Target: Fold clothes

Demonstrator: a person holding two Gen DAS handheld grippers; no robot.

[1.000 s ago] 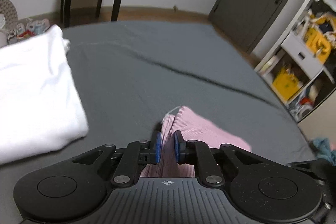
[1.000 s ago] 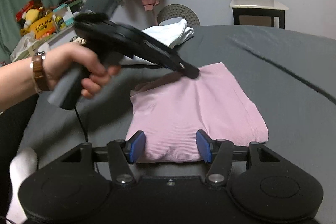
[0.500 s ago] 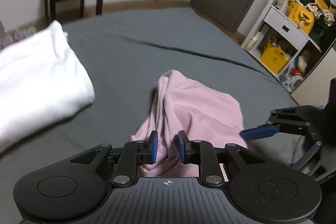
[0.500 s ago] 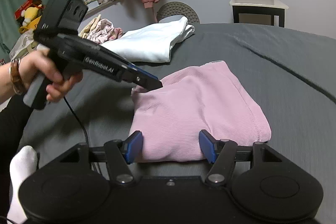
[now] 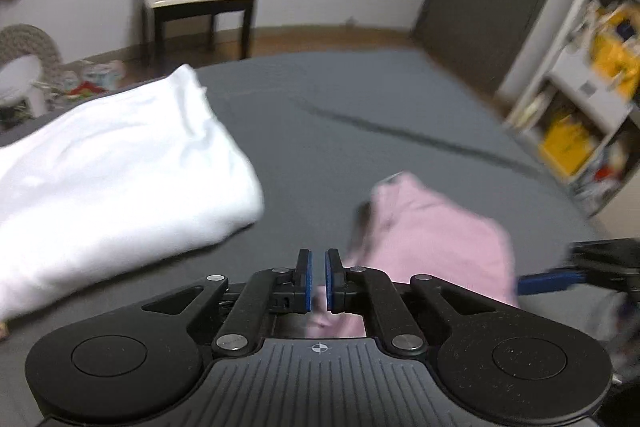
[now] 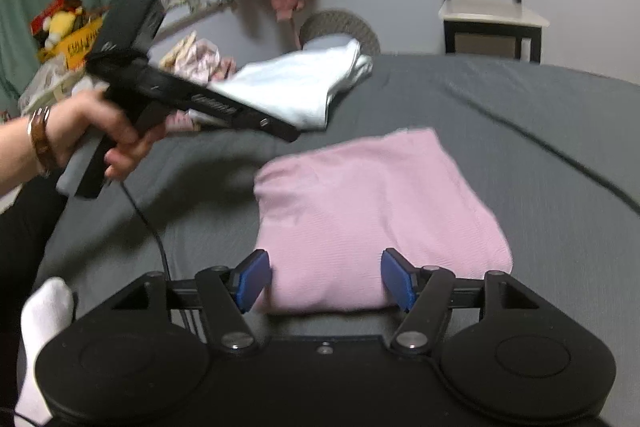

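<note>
Pink folded garment (image 6: pixel 372 211) between wide-apart right gripper (image 6: pixel 326 279) jaws; left gripper (image 5: pixel 317 281) raised, jaws nearly together, empty

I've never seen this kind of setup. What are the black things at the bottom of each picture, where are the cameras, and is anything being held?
No robot here: a person holds a handheld two-finger tool in each hand, each carrying a forward-looking fisheye camera. The left wrist view shows the left tool, its blue pads nearly together with nothing visibly between them. The right wrist view shows the right tool open, empty, and the person's left hand raising the other tool. On the grey bed lie a folded pink garment and a folded white garment.
</note>
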